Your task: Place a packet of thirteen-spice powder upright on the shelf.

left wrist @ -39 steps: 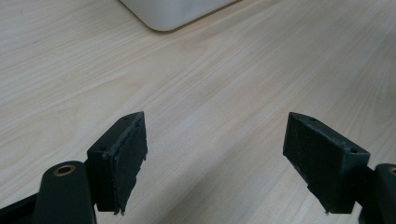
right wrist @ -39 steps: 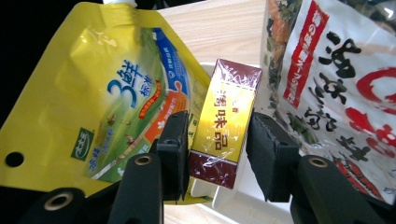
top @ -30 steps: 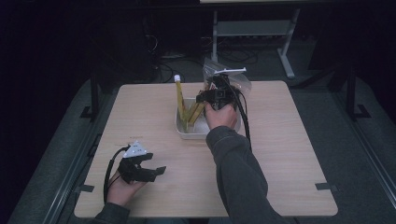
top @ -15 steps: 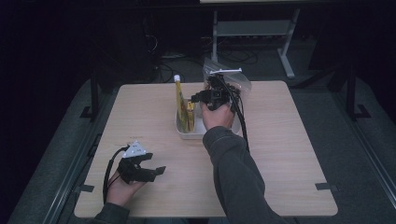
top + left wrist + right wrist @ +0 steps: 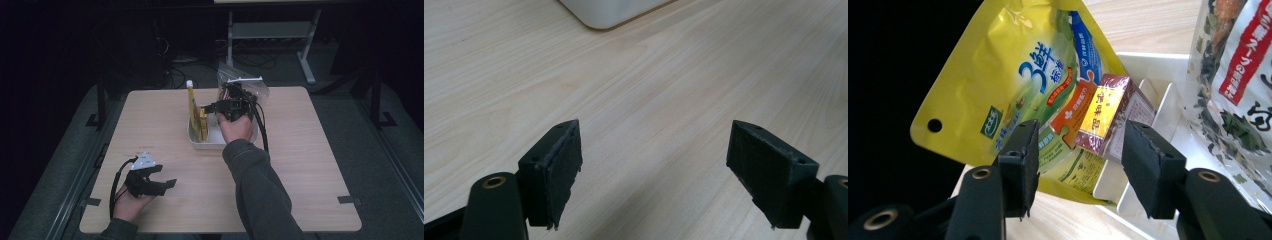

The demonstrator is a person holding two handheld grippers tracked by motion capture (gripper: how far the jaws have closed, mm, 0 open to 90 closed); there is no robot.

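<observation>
Tilted a second ago, the yellow pouch (image 5: 1013, 95) is now standing upright at nine o'clock in the white bin (image 5: 220, 142); the right gripper (image 5: 1080, 165) fingers are parting, releasing the small box (image 5: 1108, 117) (placement seemingly done), while the left gripper (image 5: 654, 165) is idling open.

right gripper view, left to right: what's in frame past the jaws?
Yellow pouch → small red-and-yellow box leaning against it → white bin wall → clear bag of dried greens with a red label at the right edge.
</observation>
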